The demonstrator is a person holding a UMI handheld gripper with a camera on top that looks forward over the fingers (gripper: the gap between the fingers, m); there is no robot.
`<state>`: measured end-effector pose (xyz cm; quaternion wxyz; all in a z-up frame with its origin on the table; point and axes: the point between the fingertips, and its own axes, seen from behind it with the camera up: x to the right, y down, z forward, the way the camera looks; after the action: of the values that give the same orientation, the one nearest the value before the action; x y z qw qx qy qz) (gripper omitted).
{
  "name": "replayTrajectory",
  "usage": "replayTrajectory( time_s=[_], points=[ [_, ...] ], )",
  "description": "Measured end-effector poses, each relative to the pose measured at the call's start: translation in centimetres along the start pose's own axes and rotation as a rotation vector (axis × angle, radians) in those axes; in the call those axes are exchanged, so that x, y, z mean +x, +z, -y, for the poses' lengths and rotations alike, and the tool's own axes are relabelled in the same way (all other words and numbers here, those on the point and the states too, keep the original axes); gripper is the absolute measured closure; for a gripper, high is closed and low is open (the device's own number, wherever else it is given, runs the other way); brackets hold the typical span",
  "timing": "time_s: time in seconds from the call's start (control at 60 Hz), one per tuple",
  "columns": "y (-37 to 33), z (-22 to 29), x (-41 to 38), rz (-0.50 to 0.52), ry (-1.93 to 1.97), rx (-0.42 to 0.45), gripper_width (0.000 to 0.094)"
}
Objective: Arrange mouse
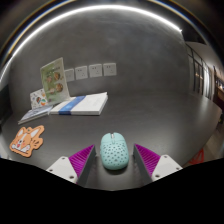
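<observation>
Mouse [114, 151]: pale teal, dotted or perforated shell, sitting on the grey table [150, 105]. It's between the gripper [115, 158] fingers, resting on its own weight. Pink pads [84, 157] flank it left and right; I see a sliver of gap on each side, so I read the fingers as apart, not clamping.

Handling, my guess: light, rigid plastic shell, smooth curved sides, so slip risk if pinched high on the dome. Best hold is low on the flanks at the widest part, pads square to the sides. Not fragile, but buttons may click under squeeze.

Relative to the mouse: open book [80, 104] beyond it and to the left, upright green card [53, 78] behind the book, orange flat cutout [27, 141] well off to the left, near the table edge.

Hard to tell: the mouse's near end is cut off below the fingers, no cable visible, can't say which end is the front. Pad contact is borderline. Wall posters are too small to read.
</observation>
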<state>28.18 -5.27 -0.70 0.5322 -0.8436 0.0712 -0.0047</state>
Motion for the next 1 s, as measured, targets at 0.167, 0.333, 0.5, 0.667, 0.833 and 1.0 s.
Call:
replayTrajectory(
  time_s=[0.167,0.333,0.5,0.667,0.833,1.0],
  points=[
    [1.3,-0.1,0.6,-0.017,-0.01,0.023,0.0423],
    [1.3,0.2,0.8,-0.09,0.021,0.041,0.0497],
    [-2.1,4.5,0.5,-0.148,0.091,0.09,0.0546],
    [-9.0,16.0,-9.8,-0.15,0.017,0.295,0.0549],
    [-9.3,17.3,-28.4,-0.027,-0.051,0.331,0.0552],
    [-3.7,5.7,-39.3,0.062,-0.104,0.116,0.0552]
  ],
)
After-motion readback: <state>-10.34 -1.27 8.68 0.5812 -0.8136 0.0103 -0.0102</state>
